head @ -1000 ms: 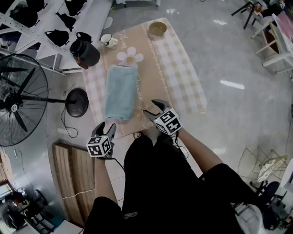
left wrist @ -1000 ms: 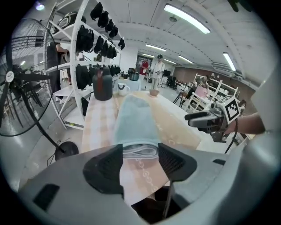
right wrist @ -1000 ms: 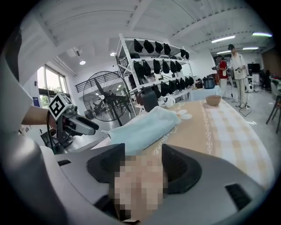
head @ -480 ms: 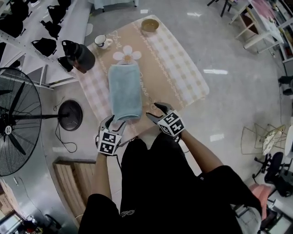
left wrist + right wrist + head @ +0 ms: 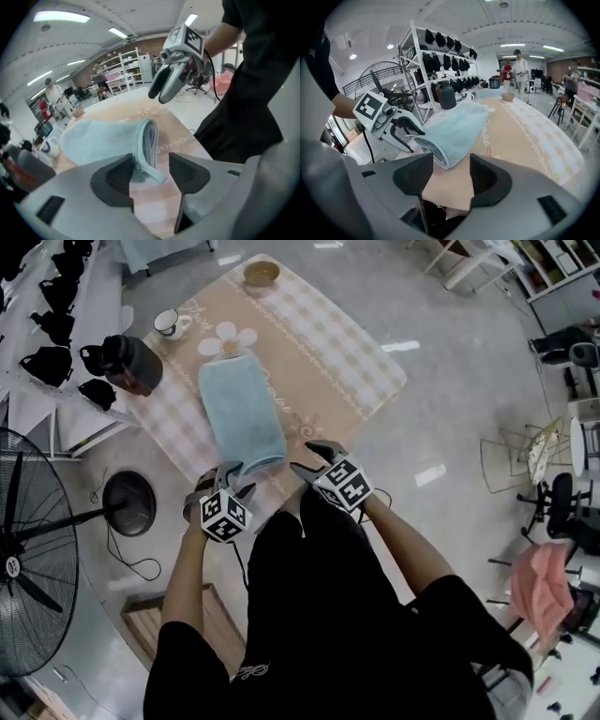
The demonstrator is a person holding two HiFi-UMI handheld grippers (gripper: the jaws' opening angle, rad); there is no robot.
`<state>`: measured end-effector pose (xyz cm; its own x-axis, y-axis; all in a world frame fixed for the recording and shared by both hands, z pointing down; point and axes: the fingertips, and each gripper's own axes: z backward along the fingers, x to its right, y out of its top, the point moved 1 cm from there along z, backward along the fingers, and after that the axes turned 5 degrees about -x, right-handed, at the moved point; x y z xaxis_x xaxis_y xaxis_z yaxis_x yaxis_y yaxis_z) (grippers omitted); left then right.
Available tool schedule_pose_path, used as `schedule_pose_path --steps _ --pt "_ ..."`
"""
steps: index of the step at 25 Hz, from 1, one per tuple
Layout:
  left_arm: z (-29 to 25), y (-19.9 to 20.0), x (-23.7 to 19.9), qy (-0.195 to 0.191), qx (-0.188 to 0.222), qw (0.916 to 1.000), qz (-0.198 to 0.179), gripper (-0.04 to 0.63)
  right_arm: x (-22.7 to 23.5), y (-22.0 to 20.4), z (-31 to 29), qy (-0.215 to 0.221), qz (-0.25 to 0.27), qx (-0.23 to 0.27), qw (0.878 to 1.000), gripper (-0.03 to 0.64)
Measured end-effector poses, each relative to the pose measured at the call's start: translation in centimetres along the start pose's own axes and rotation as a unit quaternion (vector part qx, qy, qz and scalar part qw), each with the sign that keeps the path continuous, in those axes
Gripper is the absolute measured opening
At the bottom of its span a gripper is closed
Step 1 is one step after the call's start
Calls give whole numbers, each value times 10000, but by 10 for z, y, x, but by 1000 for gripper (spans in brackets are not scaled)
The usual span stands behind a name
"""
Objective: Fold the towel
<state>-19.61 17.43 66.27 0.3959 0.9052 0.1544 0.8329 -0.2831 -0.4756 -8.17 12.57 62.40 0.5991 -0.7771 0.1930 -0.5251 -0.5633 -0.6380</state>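
A light blue towel (image 5: 242,413), folded into a long strip, lies on the beige checked tablecloth (image 5: 328,362). My left gripper (image 5: 228,482) is at the towel's near left corner, open. In the left gripper view the towel's (image 5: 105,136) loose corner hangs between the open jaws (image 5: 150,171), and the right gripper (image 5: 169,84) hovers beyond it. My right gripper (image 5: 314,457) stands open just right of the towel's near end. In the right gripper view the towel's folded edge (image 5: 452,129) lies just ahead of the jaws (image 5: 451,176), with the left gripper (image 5: 391,124) at its far side.
At the table's far end stand a dark jug (image 5: 131,365), a cup (image 5: 170,322), a flower-shaped mat (image 5: 225,337) and a bowl (image 5: 262,274). A floor fan (image 5: 33,549) and a rack of black caps (image 5: 47,296) are to the left. A person's legs are against the table's near edge.
Both grippers have moved forward to the towel's near end. The left one rose from beside the leg to the near left corner. The head view has swung.
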Motion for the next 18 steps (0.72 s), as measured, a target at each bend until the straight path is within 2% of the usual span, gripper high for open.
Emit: schedule_pose_path --steps 3,7,9,13,18 --pt "-8 -7 5 -93 -248 9975 -656 235 -11 -1 -7 4 139 -134 9998 241" --pt "-16 -15 4 -79 -325 9946 -986 235 -15 -7 -22 34 269 -350 9990 241" --pt "-20 -23 3 -74 -336 9944 -999 235 -17 -9 -31 38 347 -471 9983 241" --pt "-25 -33 -2 -6 -282 9970 -728 235 -21 -12 -47 23 487 -726 9962 239" --pt "-30 -34 -5 81 -217 9982 -560 233 -23 -9 -63 -28 394 -853 9956 236"
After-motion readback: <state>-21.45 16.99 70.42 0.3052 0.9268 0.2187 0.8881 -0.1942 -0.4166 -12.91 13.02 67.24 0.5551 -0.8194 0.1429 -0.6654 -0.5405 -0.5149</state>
